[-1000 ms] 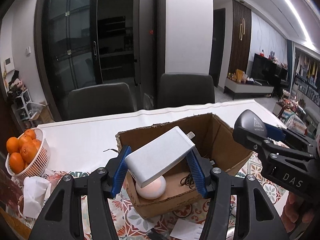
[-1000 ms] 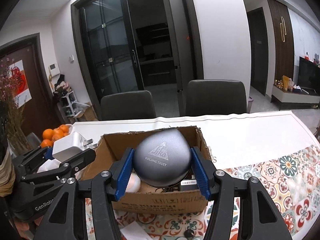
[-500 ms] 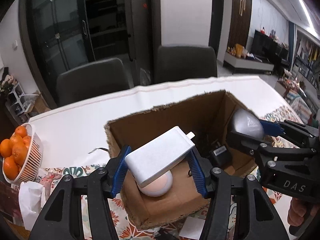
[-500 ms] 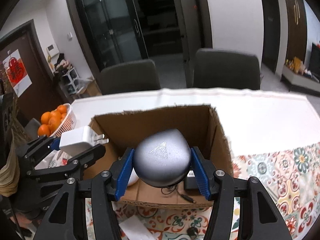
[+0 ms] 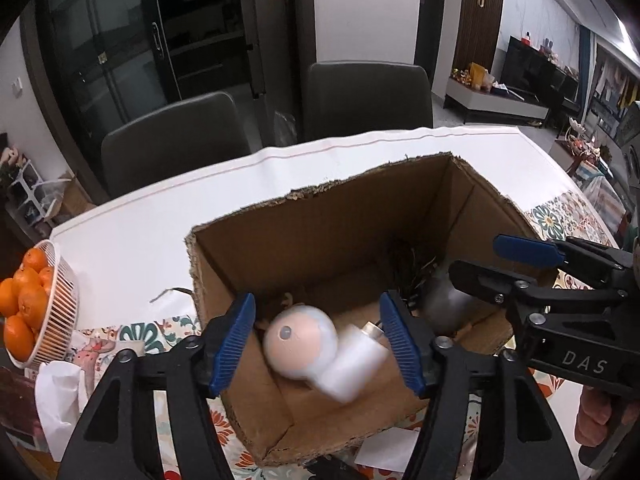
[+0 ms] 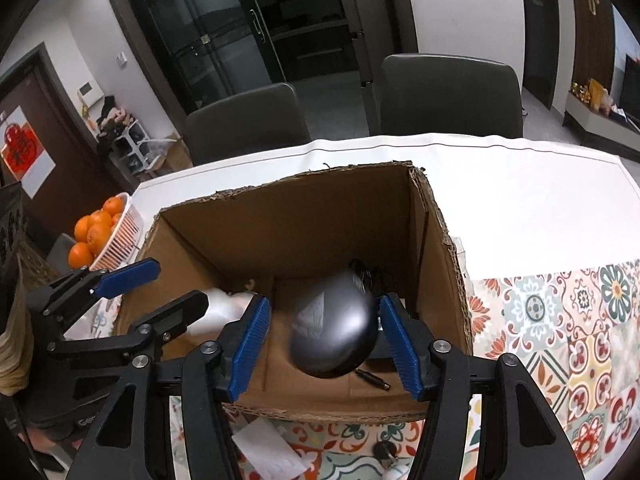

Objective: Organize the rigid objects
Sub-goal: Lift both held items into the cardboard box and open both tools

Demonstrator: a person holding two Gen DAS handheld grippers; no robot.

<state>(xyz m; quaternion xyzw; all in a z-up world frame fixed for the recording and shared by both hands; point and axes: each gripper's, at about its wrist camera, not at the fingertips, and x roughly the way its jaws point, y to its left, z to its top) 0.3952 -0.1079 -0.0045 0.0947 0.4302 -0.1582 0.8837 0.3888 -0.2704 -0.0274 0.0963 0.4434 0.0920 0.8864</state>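
Over the box: both grippers hang above the open cardboard box (image 5: pixel 320 240), which stands on the desk (image 5: pixel 200 208).
Left gripper (image 5: pixel 318 344): jaws spread, pinching nothing; a blurred white charger (image 5: pixel 354 364) lies loose between and below them, inside the box against a pale round lamp-like ball (image 5: pixel 298 342).
Right gripper (image 6: pixel 322 346): jaws spread; a blurred grey teardrop-shaped object (image 6: pixel 334 326) sits between the blue pads (image 6: pixel 248 344), apparently free of them, over the box's right half.
Step in hand: judged to be the release of both items into the box.
Doing it well: hold both jaws wide and lift straight up, so no pad drags an item back out or catches the torn cardboard rim.
Inside the box: dark cables (image 5: pixel 408 272) near its far right corner; a small black plug (image 6: pixel 374 378) on its floor, under the grey object.
In the way: the grippers crowd each other above the box, so they should rise apart.
Left of the box: a white basket (image 5: pixel 60 320) of oranges (image 5: pixel 24 296).
Near side of the box: paper scraps (image 6: pixel 264 450) on a patterned cloth (image 6: pixel 560 340).
Behind the box: two dark chairs (image 5: pixel 172 140).
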